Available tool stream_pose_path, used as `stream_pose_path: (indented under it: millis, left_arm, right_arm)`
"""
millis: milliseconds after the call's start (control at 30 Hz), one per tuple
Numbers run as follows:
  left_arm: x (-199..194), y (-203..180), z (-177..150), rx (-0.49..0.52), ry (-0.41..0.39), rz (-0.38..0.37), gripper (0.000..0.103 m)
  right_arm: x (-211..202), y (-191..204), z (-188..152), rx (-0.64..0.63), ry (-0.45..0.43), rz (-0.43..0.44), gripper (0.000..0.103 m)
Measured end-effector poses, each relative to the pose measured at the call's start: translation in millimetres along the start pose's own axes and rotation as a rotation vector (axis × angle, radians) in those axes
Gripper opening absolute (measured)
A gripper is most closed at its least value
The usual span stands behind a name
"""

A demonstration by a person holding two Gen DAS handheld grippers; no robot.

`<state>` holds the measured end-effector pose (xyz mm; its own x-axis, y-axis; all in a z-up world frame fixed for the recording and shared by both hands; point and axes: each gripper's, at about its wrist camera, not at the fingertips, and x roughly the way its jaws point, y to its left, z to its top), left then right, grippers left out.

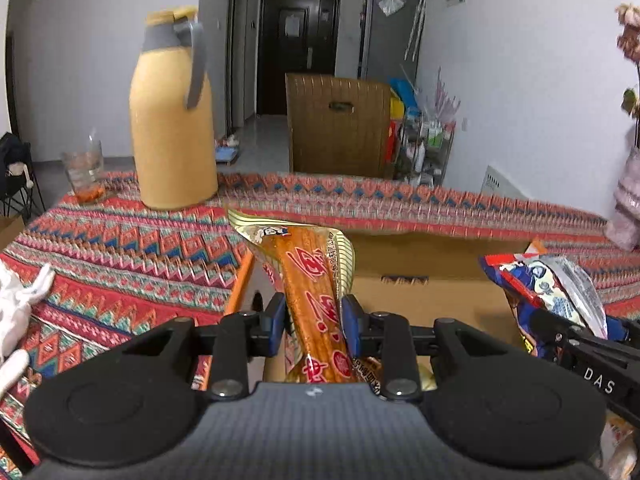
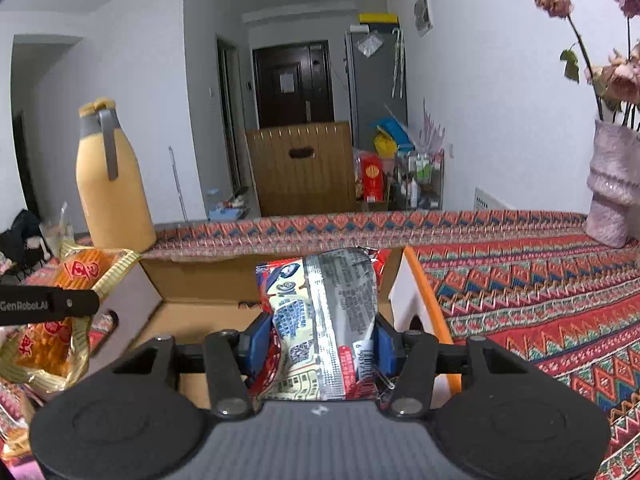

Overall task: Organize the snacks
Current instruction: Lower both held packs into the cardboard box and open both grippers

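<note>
Patterned red, blue and teal cloth covers the surface (image 1: 120, 248), with white walls, a dark door and a wicker chair back behind it. On the cloth stand a tall yellow thermos jug (image 1: 172, 120) and a glass (image 1: 84, 172) at the far left, and a pale pink vase (image 2: 612, 188) of dried flowers at the far right. An open cardboard box (image 2: 192, 280) sits in the middle, its flaps spread. The left gripper (image 1: 314, 322) is clamped on a long orange snack packet (image 1: 316, 280) with gold edges and red characters. The blue pads press its two sides about halfway along. Its long axis runs along the gripper's pointing line, and its crimped gold end leans away and a little to the left, above the box's near-left corner. Its other end disappears under the gripper body. The right gripper (image 2: 320, 344) is closed on a wider red, blue and silver snack bag (image 2: 328, 312). Its printed back faces the camera and its long axis also runs forward from the gripper. The upper end tips slightly right and hangs over the inside of the box. The pads hold its lower half and the foil bulges between them. In the right wrist view the orange packet shows at the left, held just outside the box's left wall. In the left wrist view the silver bag shows at the right, beyond the box's right side.
</note>
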<state>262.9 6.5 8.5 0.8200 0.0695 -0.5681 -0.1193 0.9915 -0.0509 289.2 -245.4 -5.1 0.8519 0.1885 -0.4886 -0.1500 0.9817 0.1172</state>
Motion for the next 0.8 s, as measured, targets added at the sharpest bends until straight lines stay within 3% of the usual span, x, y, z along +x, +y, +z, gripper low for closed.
stream_pose_path:
  millis: [133,233,300,367,467,800]
  left_arm:
    - [6.2,3.0,-5.2,-0.008,0.021,-0.034,0.035]
    - [4.3,2.1,-8.3,0.000,0.019,-0.030,0.052]
    - [0.5,2.6,-9.0,-0.001,0.010,-0.032,0.060]
    - [-4.4,4.5,-9.4,-0.018,-0.005,-0.025,0.090]
    - [-12.1,5.3,-7.9,-0.023,-0.038,-0.009,0.103]
    - [-25.1,5.3,-5.8,-0.036,-0.058,-0.005,0.103]
  right_arm:
    - [13.5,0.5,-7.6,-0.006,0.045,-0.006,0.052]
    - [15.8,-0.6,-10.6,-0.003,0.062,-0.008,0.058]
    - [13.5,-1.2,-10.8,0.004,0.055,-0.013,0.072]
    - [9.5,-3.3,-11.0,0.018,0.042,-0.016,0.089]
    - [2.3,-8.7,-10.6,0.041,0.020,-0.015,0.103]
    - [-12.3,-14.9,-7.9,0.064,-0.010,-0.018,0.103]
